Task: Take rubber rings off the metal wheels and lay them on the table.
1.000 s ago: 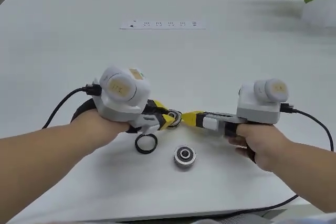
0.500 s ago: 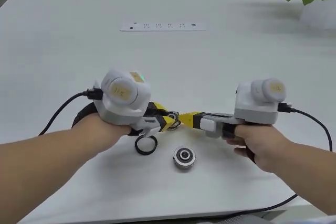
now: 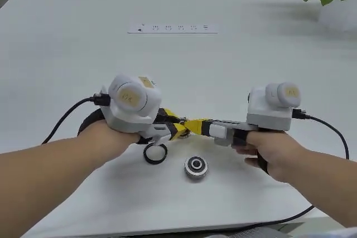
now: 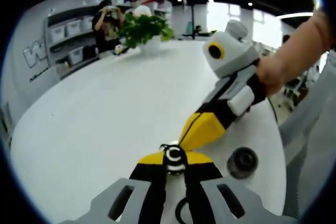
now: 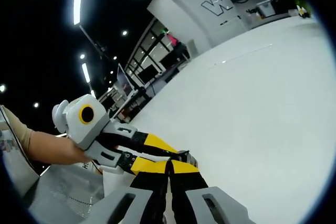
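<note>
Pinching the wheel (image 4: 173,153), the left tongs (image 4: 174,164) could drop it onto the desk (image 3: 223,54) if the right tongs (image 5: 169,167), pressed together at its rim, tug hard.

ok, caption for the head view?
Left gripper holds a wheel, right gripper tip at it; loose rubber ring and second wheel on table.

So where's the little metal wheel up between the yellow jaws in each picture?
Head view: wheel centre, where the yellow tips meet.
Left gripper view: wheel low centre, clamped between the two jaws.
Right gripper view: wheel low centre, right at the jaw tips.
Shared landmark: the white table under it all.
</note>
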Motion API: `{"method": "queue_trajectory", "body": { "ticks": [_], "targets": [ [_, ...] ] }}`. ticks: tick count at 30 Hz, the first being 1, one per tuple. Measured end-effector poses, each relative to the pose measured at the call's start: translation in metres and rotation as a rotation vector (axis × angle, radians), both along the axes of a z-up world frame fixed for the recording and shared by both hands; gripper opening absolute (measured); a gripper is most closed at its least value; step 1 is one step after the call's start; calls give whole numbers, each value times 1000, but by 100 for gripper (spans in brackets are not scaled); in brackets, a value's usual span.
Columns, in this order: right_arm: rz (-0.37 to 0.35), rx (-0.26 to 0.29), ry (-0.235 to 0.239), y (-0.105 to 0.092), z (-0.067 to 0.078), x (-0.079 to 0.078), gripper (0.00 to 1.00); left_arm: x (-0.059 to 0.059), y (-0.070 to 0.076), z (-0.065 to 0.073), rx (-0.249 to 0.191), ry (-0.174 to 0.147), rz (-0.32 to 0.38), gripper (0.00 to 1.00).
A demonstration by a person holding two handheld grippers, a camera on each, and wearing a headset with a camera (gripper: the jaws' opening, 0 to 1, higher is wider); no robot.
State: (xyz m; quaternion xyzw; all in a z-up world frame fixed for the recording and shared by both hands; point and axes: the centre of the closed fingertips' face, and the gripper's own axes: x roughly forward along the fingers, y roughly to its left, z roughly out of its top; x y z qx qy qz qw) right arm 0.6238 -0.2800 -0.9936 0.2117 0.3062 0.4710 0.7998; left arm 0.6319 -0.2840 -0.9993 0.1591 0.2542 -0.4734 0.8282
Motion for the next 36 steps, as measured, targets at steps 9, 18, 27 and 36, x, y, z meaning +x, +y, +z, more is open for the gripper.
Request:
{"method": "queue_trajectory", "body": {
  "ticks": [9, 18, 27, 36],
  "targets": [
    [16, 75, 49, 1, 9, -8, 0, 0, 0, 1, -17, 3, 2, 12],
    [-21, 65, 50, -3, 10, -5, 0, 3, 1, 0, -17, 2, 8, 12],
    [-56, 22, 51, -6, 3, 2, 0, 3, 2, -2, -12, 13, 8, 14],
    [-52, 31, 56, -4, 4, 3, 0, -6, 3, 6, -31, 23, -27, 25]
  ]
}}
